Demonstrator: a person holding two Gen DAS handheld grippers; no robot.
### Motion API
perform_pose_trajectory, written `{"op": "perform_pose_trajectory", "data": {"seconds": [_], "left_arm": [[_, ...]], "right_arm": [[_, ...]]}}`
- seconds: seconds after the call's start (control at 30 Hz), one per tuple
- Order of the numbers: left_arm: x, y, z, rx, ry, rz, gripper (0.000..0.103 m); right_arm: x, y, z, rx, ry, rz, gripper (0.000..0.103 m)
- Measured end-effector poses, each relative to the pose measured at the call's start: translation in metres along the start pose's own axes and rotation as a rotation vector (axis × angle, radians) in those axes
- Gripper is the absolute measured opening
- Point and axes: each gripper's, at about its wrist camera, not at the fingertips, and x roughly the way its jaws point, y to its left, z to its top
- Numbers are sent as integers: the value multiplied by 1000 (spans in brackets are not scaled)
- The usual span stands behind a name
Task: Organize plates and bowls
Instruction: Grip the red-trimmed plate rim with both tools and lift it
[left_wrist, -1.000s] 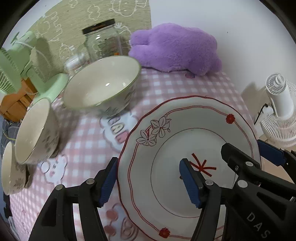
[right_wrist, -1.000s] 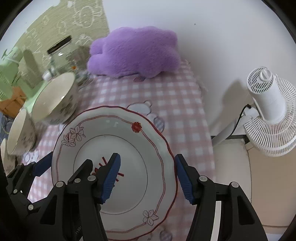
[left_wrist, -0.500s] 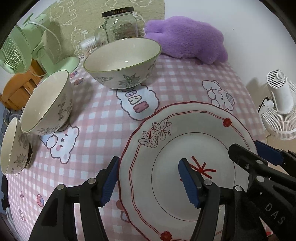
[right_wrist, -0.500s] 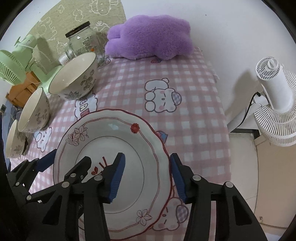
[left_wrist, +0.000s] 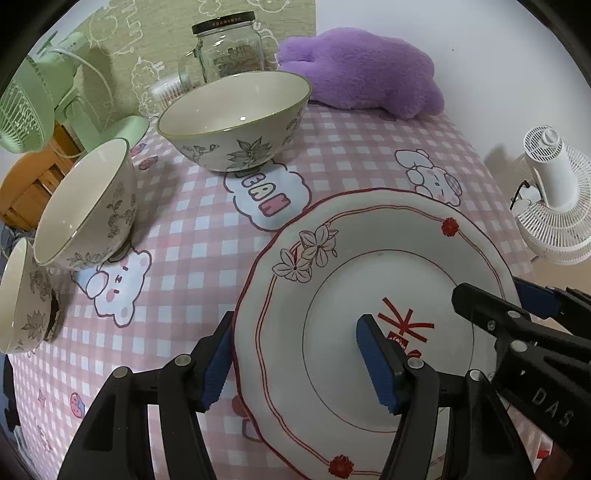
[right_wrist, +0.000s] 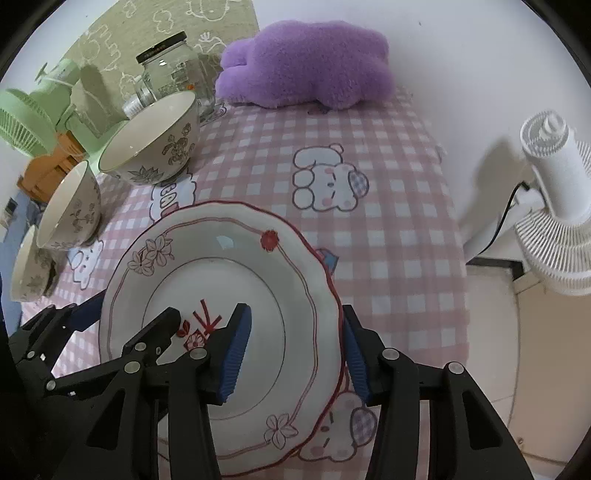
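Observation:
A white plate (left_wrist: 388, 266) with red trim and a red mark at its centre lies on the pink checked tablecloth (left_wrist: 184, 258). My left gripper (left_wrist: 295, 347) straddles the plate's left rim: one pad sits just outside the edge and the other stands over the well, away from the rim. My right gripper (right_wrist: 295, 325) straddles the right rim of the plate (right_wrist: 207, 266), and its jaws are closing, with a gap still at the inner pad. Three floral bowls stand in a row at the left: large (left_wrist: 236, 122), medium (left_wrist: 88, 206) and small (left_wrist: 22, 295).
A purple plush (left_wrist: 362, 70) and a glass jar (left_wrist: 229, 48) sit at the back of the table. A green fan (left_wrist: 33, 99) stands at the far left. A white fan (left_wrist: 554, 206) stands beyond the table's right edge, on the floor.
Both grippers and the plate have shifted toward the near side, so the bowls now sit farther off. The right jaws have narrowed around the rim.

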Motion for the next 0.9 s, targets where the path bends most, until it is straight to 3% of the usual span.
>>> {"op": "perform_pose_trajectory", "data": {"seconds": [0.07, 0.1, 0.47, 0.9], "left_arm": [[0, 6, 1, -44, 11, -16, 59], [0, 7, 1, -54, 12, -19, 59], [-5, 6, 0, -70, 14, 9, 60], [-64, 16, -3, -55, -62, 18, 60]], "right_arm": [[2, 0, -2, -30, 14, -35, 37], [4, 2, -4, -45, 26, -50, 36], [2, 9, -5, -9, 32, -101, 40], [-49, 24, -9, 9, -33, -99, 40]]}}
